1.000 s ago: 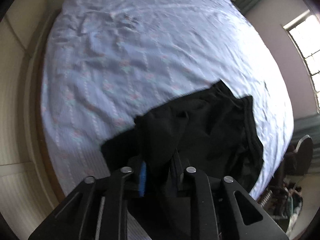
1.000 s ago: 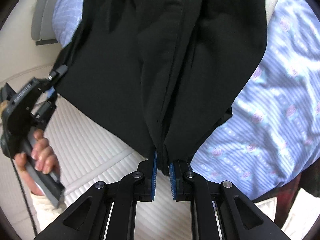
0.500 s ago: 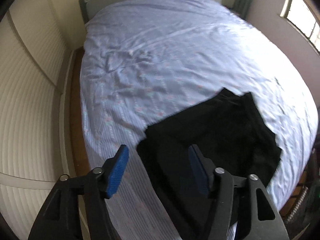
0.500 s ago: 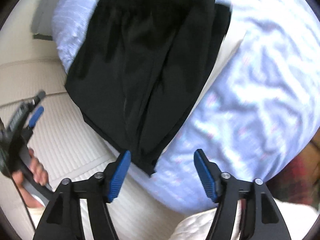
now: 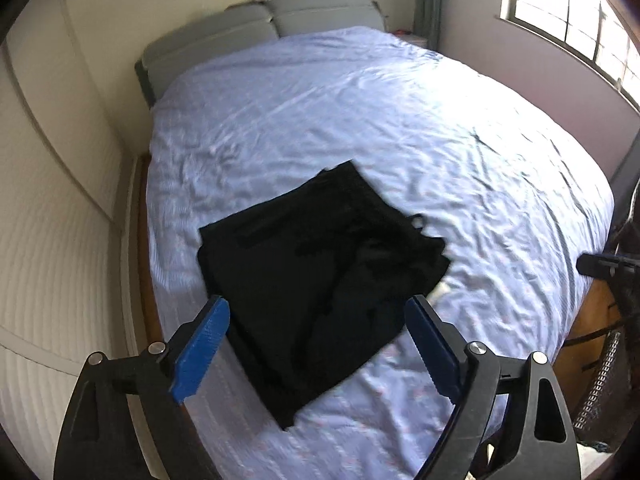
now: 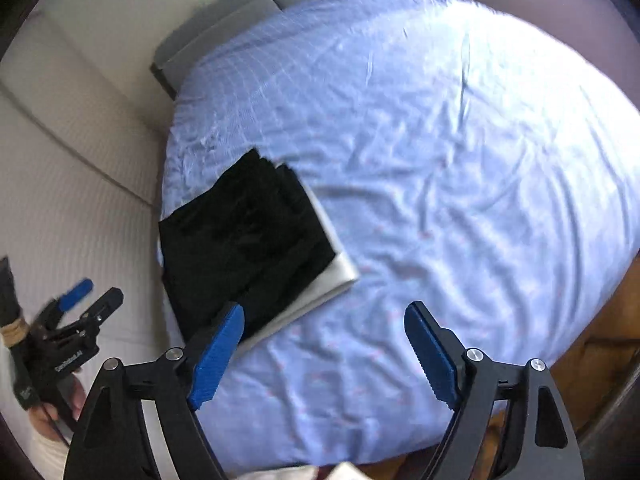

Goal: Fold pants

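Observation:
The black pants lie folded in a flat, roughly square stack on the near left part of the bed; they also show in the right wrist view, resting on a pale flat board. My left gripper is open and empty, held above and in front of the pants. My right gripper is open and empty, held back over the bed's near edge. The left gripper also shows at the lower left of the right wrist view, open, in a hand.
The bed has a light blue patterned sheet and a grey headboard. A cream ribbed wall runs along its left side. A window is at the right. Dark furniture stands by the bed's right corner.
Both grippers let go of the pants, opened wide and pulled up and back. The pants now lie folded on the bed.

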`<move>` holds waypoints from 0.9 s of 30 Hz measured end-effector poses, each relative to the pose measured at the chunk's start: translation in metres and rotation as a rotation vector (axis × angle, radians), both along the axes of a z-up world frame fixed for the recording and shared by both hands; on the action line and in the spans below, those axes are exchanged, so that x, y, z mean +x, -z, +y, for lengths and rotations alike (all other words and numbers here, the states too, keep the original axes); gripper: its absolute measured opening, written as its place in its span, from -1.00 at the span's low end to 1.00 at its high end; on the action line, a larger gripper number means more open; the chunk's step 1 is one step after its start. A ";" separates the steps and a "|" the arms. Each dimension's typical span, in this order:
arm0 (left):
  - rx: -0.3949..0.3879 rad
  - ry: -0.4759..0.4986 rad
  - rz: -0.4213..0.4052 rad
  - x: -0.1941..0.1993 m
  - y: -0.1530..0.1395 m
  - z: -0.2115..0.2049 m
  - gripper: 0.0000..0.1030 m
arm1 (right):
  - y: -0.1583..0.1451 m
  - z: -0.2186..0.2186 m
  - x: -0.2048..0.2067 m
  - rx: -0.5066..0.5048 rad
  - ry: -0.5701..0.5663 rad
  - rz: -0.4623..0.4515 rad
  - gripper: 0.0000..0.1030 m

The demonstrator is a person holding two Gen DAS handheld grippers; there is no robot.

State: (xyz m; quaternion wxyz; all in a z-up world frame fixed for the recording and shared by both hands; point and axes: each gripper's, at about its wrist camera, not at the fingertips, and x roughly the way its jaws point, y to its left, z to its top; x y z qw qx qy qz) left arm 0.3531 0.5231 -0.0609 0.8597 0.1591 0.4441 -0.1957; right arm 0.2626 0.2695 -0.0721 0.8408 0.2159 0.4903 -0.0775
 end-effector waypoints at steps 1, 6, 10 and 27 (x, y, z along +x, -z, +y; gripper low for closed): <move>-0.002 -0.006 -0.007 -0.012 -0.005 -0.015 0.78 | -0.006 -0.010 -0.006 -0.031 -0.024 -0.010 0.62; -0.066 -0.083 -0.008 -0.058 -0.025 -0.081 0.82 | -0.037 -0.060 -0.036 -0.122 -0.141 -0.065 0.62; -0.084 -0.127 -0.035 -0.093 -0.037 -0.129 0.90 | -0.053 -0.103 -0.062 -0.148 -0.238 -0.104 0.62; -0.066 -0.046 -0.104 -0.141 -0.064 -0.290 0.94 | -0.086 -0.230 -0.120 -0.166 -0.200 -0.205 0.63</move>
